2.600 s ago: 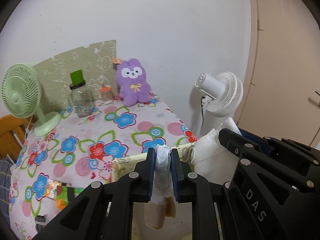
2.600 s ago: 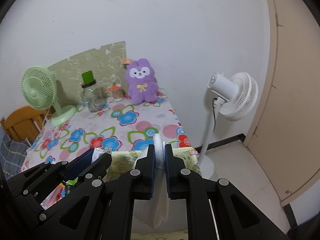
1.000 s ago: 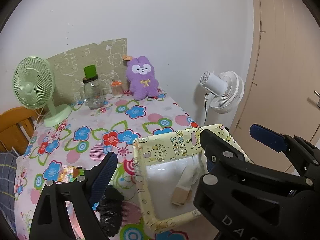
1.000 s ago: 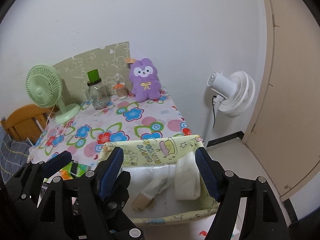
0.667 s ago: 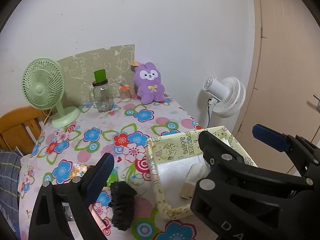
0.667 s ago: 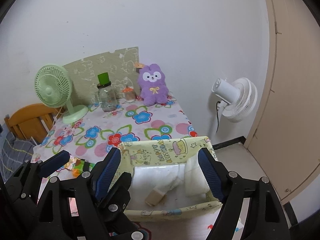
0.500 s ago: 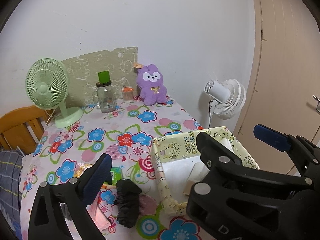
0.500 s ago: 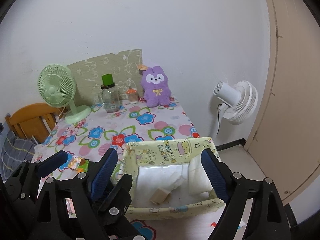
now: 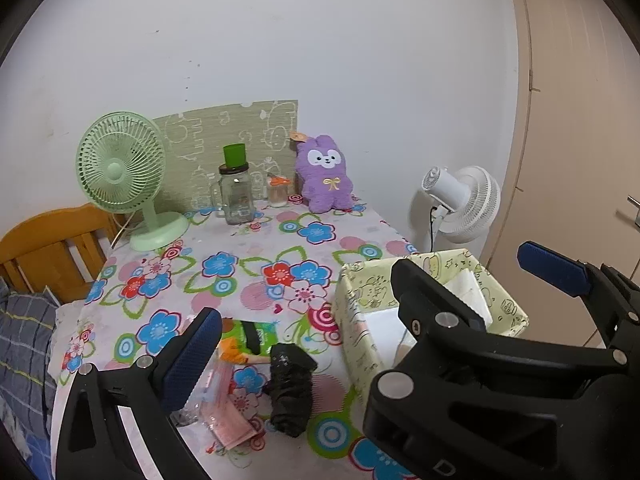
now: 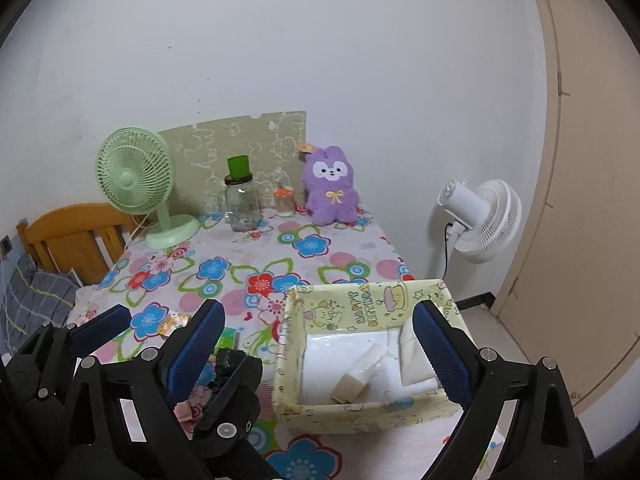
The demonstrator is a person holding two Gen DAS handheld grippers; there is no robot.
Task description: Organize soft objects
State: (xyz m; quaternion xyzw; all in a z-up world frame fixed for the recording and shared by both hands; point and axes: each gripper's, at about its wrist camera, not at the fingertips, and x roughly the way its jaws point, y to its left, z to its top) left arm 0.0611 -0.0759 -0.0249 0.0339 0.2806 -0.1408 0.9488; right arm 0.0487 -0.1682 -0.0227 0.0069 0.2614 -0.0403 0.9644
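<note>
Both hand-held grippers stand spread wide with nothing between their blue pads. The left hand-held gripper (image 9: 368, 308) has just been opening, and so has the right hand-held gripper (image 10: 318, 344). The yellow box (image 10: 360, 308) sits at the lower right of the flowered surface (image 10: 256, 264), and white folded cloths (image 10: 344, 364) lie inside it. A black soft bundle (image 9: 290, 388) lies on the surface left of the box, beside a pink packet (image 9: 230, 416). A purple plush rabbit (image 10: 330, 186) sits upright at the far edge, against the wall.
</note>
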